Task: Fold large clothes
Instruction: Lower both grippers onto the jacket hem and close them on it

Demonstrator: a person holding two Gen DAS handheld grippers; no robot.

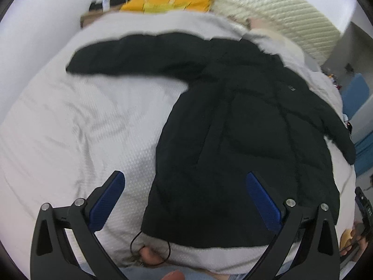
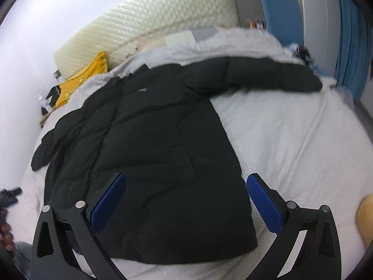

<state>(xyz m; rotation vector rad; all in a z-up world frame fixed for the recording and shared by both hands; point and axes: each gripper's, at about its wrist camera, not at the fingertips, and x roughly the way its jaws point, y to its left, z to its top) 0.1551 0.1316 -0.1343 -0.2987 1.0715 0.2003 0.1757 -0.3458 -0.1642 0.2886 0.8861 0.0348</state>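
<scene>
1. White dimpled bedding (image 1: 70, 128), softly creased, spreads beneath both grippers.
2. Left gripper (image 1: 185, 200) hangs with its jaws wide apart, blue ridged pads (image 1: 107, 203) bare; right gripper (image 2: 186, 201) likewise gapes, holding nothing.
3. Just ahead lies the black quilted puffer coat (image 1: 233, 140), flat, sleeves spread outward.
4. Farther off, a yellow garment (image 1: 167, 1) and a cream ribbed mattress pad (image 2: 144, 23) lean against the wall.

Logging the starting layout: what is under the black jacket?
The black jacket lies spread flat on a white textured bedcover, sleeves out. Whatever lies beneath its body is covered; only bedcover shows around it.
</scene>
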